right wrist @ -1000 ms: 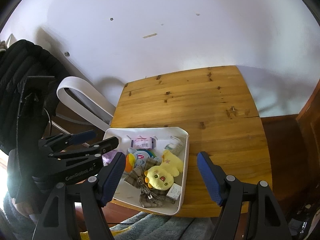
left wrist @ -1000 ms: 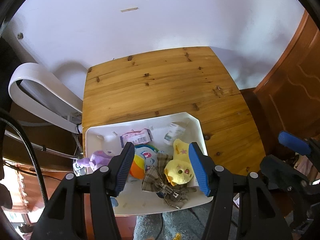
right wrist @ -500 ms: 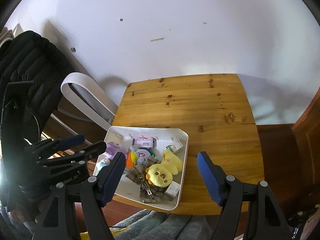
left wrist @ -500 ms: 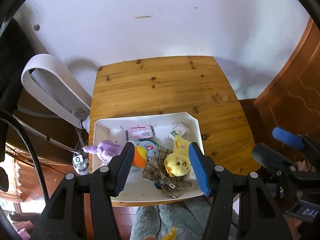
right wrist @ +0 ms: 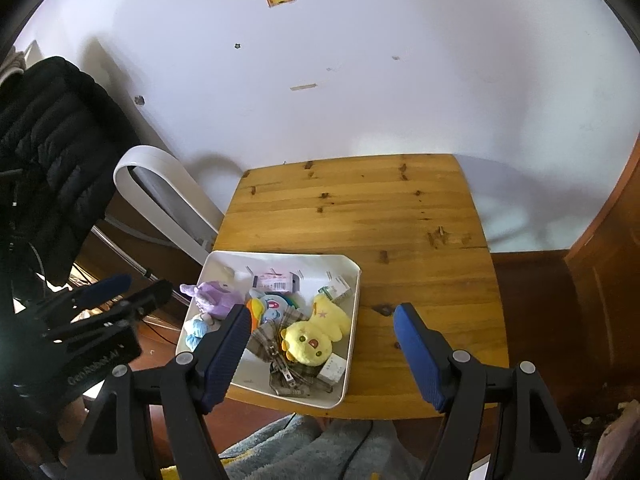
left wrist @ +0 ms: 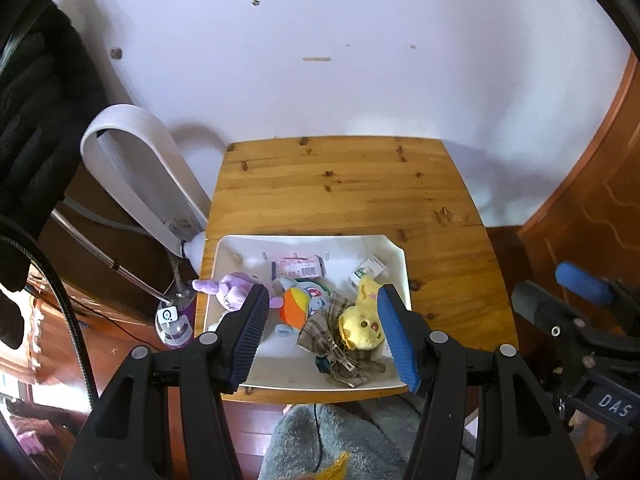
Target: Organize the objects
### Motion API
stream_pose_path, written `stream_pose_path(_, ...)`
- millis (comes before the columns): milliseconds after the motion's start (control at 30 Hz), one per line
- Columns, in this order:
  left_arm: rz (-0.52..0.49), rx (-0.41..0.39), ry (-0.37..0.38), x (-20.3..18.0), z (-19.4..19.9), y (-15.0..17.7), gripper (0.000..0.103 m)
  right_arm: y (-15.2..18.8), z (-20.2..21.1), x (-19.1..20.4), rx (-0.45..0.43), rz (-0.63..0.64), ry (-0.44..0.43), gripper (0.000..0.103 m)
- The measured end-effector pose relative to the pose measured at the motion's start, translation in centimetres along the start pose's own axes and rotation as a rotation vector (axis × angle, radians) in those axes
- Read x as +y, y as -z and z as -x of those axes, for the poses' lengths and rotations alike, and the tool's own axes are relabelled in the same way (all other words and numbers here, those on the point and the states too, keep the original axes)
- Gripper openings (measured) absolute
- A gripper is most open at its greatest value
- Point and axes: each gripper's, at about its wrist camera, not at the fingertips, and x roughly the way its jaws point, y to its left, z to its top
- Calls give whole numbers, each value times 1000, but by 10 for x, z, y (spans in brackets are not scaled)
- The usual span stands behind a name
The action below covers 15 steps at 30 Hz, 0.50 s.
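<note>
**Q:** Left wrist view: what is shown, and what has changed over the last second?

**A:** A white tray point(left wrist: 394, 248) is seen at the near left of a wooden table point(left wrist: 344, 192). It is filled with a yellow chick plush point(left wrist: 360, 320), a purple plush point(left wrist: 232, 290), a rainbow toy point(left wrist: 298, 308), a plaid cloth point(left wrist: 324, 328), a pink packet point(left wrist: 298, 267) and small boxes point(left wrist: 370, 270). Both viewpoints have been drawn up and back, so more wall and table are taken in.

**Q:** And the claws?

**A:** The left gripper point(left wrist: 320, 332) is held wide apart above the tray, with nothing between its pads. The right gripper point(right wrist: 320, 352) is likewise spread and empty, over the tray's right edge.

**Q:** What is meant for the task?

**A:** Every object is found gathered in the tray and none on the bare wood. A finished tidying is fitted by that, but so is a full tray waiting to be sorted; which one cannot be settled.
</note>
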Motion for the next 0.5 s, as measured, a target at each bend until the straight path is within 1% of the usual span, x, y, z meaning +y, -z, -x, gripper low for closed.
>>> stream_pose_path(67,13,-11,-14,0,4,1,61,1,2,-2,0,-1,-1,75)
stream_pose_path(167,26,-29,-28,1,10,4,66,1,5,-4,-7,-6,7,75)
stream_pose_path(500,43,-40,-66,-6,12,6,67,0,17,-8,-53,0,31,75)
